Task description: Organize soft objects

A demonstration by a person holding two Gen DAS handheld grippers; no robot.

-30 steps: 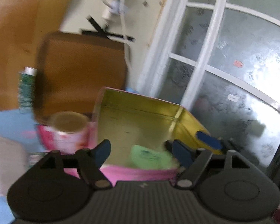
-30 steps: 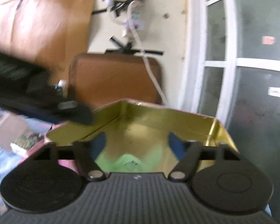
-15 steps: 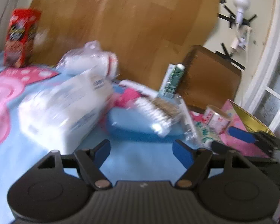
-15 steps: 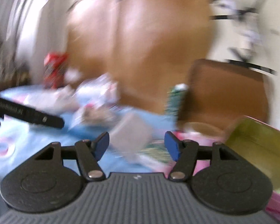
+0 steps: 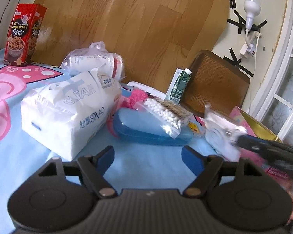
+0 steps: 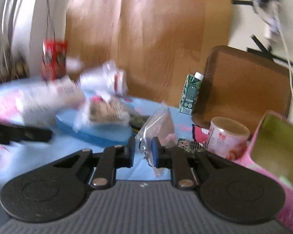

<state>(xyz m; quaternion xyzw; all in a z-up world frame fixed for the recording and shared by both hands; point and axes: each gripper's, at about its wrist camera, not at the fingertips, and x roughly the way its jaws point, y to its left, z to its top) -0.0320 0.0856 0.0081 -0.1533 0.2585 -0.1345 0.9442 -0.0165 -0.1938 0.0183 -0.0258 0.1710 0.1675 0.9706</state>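
In the right wrist view, my right gripper (image 6: 144, 152) has its jaws closing on a clear plastic packet (image 6: 159, 124), which stands upright between the blue pads just above the blue sheet. In the left wrist view the same gripper (image 5: 263, 148) reaches in from the right with the blurred packet (image 5: 222, 130) at its tip. My left gripper (image 5: 148, 156) hovers over the sheet with its jaws opening and nothing between them. Ahead of it lie a white tissue pack (image 5: 68, 113), a bag of cotton swabs (image 5: 166, 113) on a blue case (image 5: 152, 134), and a bagged cotton roll (image 5: 91, 62).
A pink tin with a gold inside (image 6: 273, 142) stands open at the right, a pink-and-white can (image 6: 227, 136) beside it. A green carton (image 5: 180, 85), a brown cushion (image 5: 214, 85) and a red snack box (image 5: 21, 37) stand at the back against a wooden panel.
Both grippers have swung left, away from the tin, toward the pile on the sheet. The right jaws have narrowed from wide open onto the clear packet.
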